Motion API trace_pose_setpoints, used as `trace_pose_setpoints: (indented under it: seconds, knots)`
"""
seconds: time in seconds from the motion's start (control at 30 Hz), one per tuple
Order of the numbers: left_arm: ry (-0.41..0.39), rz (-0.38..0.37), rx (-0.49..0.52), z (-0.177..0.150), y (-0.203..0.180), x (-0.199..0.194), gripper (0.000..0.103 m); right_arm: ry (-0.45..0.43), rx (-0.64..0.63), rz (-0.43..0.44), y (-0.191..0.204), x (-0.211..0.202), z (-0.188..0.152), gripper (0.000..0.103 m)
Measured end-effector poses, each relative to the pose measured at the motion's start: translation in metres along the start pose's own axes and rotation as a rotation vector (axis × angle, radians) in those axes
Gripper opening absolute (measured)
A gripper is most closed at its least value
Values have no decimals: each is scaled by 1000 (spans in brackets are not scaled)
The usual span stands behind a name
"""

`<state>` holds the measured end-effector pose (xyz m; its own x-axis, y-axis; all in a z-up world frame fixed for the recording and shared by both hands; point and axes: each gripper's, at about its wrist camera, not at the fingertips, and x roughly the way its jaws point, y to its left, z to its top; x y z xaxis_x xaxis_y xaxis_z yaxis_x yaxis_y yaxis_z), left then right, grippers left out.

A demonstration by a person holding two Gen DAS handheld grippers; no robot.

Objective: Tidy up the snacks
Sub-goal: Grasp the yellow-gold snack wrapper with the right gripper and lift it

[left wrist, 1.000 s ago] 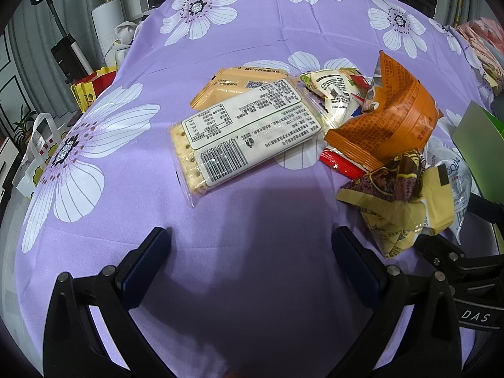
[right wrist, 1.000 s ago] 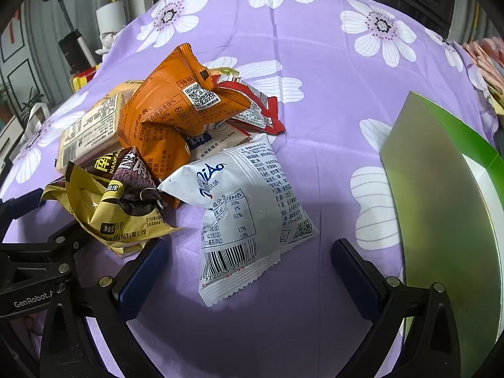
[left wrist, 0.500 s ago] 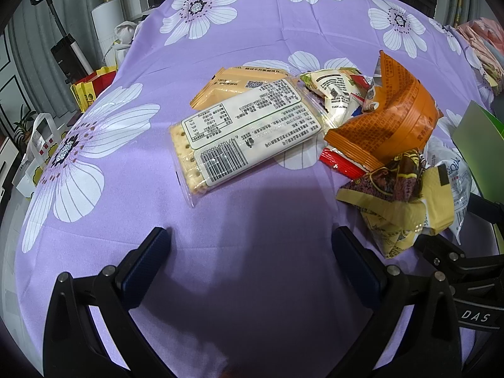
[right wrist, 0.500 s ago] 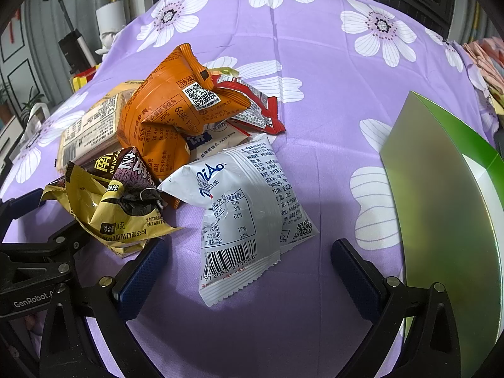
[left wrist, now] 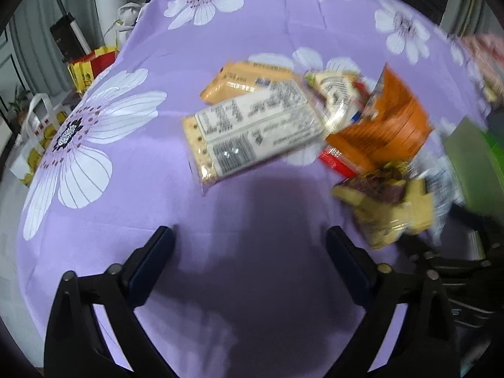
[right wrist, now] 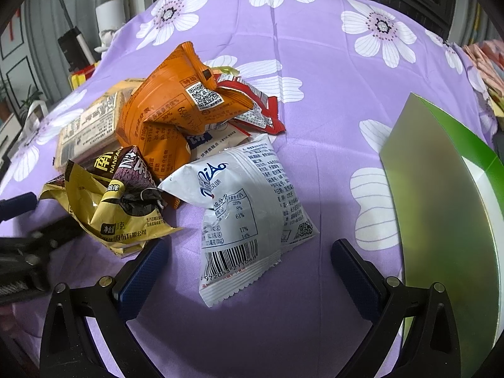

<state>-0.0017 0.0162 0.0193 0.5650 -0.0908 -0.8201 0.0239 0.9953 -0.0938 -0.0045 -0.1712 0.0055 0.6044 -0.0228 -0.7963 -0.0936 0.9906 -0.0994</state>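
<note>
With jaws wide and empty, the right gripper point(right wrist: 249, 271) should straddle the near white packet point(right wrist: 245, 217) squarely before closing.

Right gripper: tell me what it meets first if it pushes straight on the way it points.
Most likely the white snack packet, lying between the open right gripper's fingers on the purple tablecloth; depth is unclear.
</note>
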Motion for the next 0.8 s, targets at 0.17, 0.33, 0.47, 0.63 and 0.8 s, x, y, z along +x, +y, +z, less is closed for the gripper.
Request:
trace_pose_setpoints:
  seconds: [0.17, 0.33, 0.47, 0.63, 0.8]
  knots:
    - [-82, -144, -38, 6, 2, -25, 95, 31, 29, -11, 4, -2, 3, 103]
    - [-88, -294, -114, 15, 10, -35, 86, 95, 135, 102, 4, -19, 8, 103]
    - [-95, -421, -153, 17, 10, -41, 84, 21, 195, 169, 5, -47, 19, 103]
    - [-93, -576, -216, 21, 13, -45, 74, 43, 215, 213, 10, -55, 35, 100]
    - [-62, -540, -195, 25, 8, -40, 62, 70, 326, 276, -2, -48, 53, 93]
